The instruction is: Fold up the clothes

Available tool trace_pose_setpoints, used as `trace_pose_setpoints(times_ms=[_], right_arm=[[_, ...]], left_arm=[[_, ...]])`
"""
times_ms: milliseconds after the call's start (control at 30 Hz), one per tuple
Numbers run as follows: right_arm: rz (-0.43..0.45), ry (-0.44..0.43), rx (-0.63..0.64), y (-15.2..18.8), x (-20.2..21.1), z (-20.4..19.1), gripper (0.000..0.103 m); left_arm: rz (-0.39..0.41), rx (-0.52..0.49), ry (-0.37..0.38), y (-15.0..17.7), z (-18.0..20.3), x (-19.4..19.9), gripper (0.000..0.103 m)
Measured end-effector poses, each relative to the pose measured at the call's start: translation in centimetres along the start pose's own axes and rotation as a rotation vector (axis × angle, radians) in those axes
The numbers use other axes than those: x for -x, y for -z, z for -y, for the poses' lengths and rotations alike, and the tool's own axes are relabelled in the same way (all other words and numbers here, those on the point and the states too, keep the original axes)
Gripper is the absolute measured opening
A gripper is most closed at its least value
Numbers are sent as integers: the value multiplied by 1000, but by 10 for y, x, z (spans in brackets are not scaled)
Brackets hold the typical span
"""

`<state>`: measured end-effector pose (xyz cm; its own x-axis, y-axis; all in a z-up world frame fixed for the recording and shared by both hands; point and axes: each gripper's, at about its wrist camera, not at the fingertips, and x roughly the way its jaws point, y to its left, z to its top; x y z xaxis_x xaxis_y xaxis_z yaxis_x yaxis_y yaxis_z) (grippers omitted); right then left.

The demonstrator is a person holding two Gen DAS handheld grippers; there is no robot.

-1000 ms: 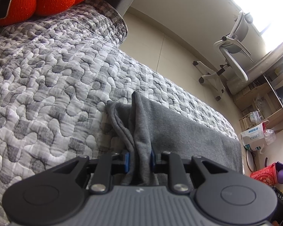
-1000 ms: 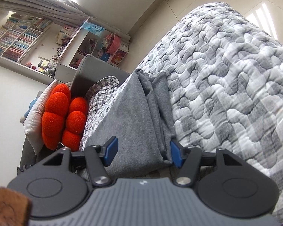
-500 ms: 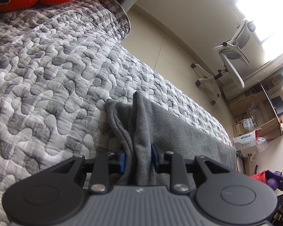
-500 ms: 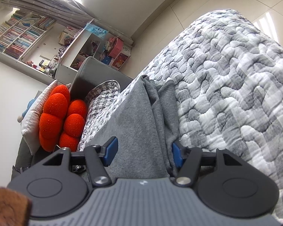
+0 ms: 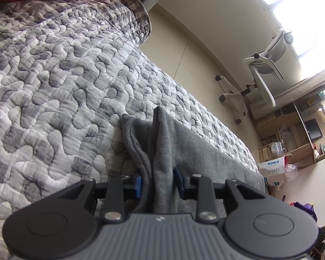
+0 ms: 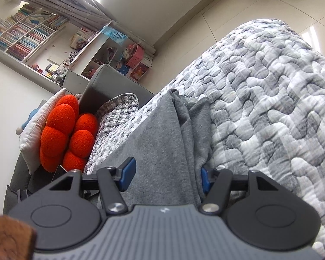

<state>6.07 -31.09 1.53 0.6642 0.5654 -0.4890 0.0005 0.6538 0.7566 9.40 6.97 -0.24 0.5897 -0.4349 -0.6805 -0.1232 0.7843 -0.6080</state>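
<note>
A grey garment [image 5: 162, 143] lies folded on a quilted grey-and-white bed cover [image 5: 54, 82]. My left gripper [image 5: 158, 183] is shut on a bunched corner of the garment, with cloth pinched between its blue pads. In the right wrist view the same garment [image 6: 160, 143] runs forward between the fingers of my right gripper [image 6: 165, 173]. The right jaws stand wide apart around the cloth and do not pinch it. The garment's folded edge [image 6: 197, 125] lies beside the right finger.
An orange knotted cushion [image 6: 62, 134] and a white pillow [image 6: 32, 134] lie at the head of the bed by a grey headboard [image 6: 106, 86]. A white office chair [image 5: 260, 80], shelves [image 5: 292, 134] and a bookcase [image 6: 28, 34] stand on the tiled floor beyond the bed.
The left gripper's jaws have widened slightly but still pinch the garment. Both grippers have shifted slightly along the bed. The right gripper stays open around the cloth.
</note>
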Motion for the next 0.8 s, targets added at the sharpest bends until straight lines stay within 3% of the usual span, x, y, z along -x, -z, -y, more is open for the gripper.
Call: trace_pose_setpoints(times_ms=[233, 300, 433, 600, 800], right_arm=[[8, 28, 29, 1, -4, -5, 59], [11, 36, 37, 1, -6, -7, 48], [15, 59, 51, 2, -8, -13, 39], [34, 101, 135, 5, -10, -29, 28], [70, 151, 264, 9, -12, -48, 25]], left_arm=[[3, -3, 1, -1, 0, 0, 29], [7, -12, -3, -1, 2, -1, 29], [21, -53, -25, 0, 10, -1, 27], [48, -86, -44, 0, 18, 2, 20], [91, -108, -24, -1, 25, 10, 17]])
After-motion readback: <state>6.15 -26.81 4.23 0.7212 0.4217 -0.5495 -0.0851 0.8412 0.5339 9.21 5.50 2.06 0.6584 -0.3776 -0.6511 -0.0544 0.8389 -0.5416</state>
